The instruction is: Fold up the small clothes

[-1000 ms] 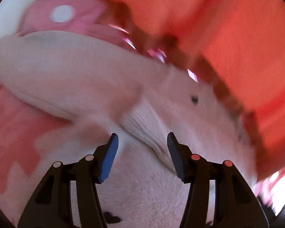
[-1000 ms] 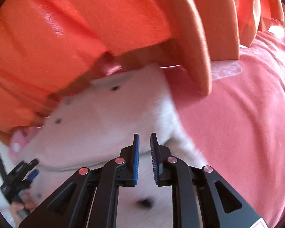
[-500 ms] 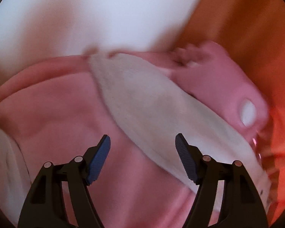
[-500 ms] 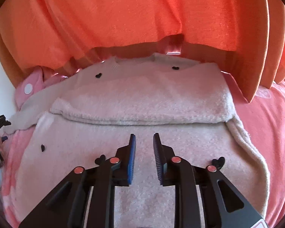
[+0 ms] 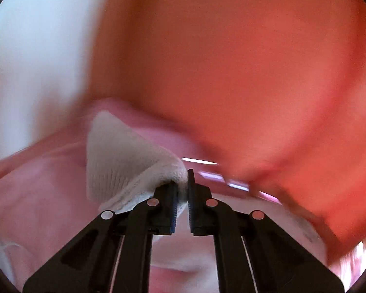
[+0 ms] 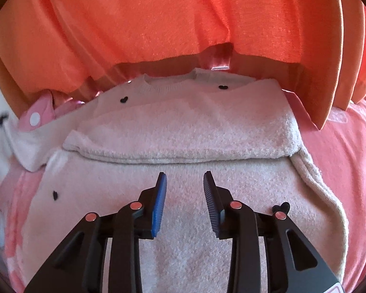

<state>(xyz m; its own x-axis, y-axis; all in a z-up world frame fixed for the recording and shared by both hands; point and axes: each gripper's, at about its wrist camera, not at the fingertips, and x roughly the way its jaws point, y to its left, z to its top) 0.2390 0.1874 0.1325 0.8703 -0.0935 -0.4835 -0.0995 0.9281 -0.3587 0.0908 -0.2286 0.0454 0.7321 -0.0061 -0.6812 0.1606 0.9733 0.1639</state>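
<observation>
Off at the sweater's (image 6: 183,195) left edge, the left tool (image 5: 181,190) is pinching the ribbed sleeve cuff (image 5: 114,161) while the right tool (image 6: 184,195) is hovering released over the body, sleeve lying crosswise.

Both wrist views sit close above the fluffy cream sweater (image 6: 188,131), facing the orange curtain (image 6: 158,24) at frame top.

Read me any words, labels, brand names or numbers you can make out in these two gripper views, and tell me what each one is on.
No readable text in either view.
The cream sweater carries only small black heart shapes, no letters.
The pink cloth shows a white dot, not a character.
A red-edged sticker at the frame corner by the right gripper is cut off, nothing legible.
The left wrist view is motion-blurred; the left gripper pinches a ribbed cuff with no label visible.
</observation>
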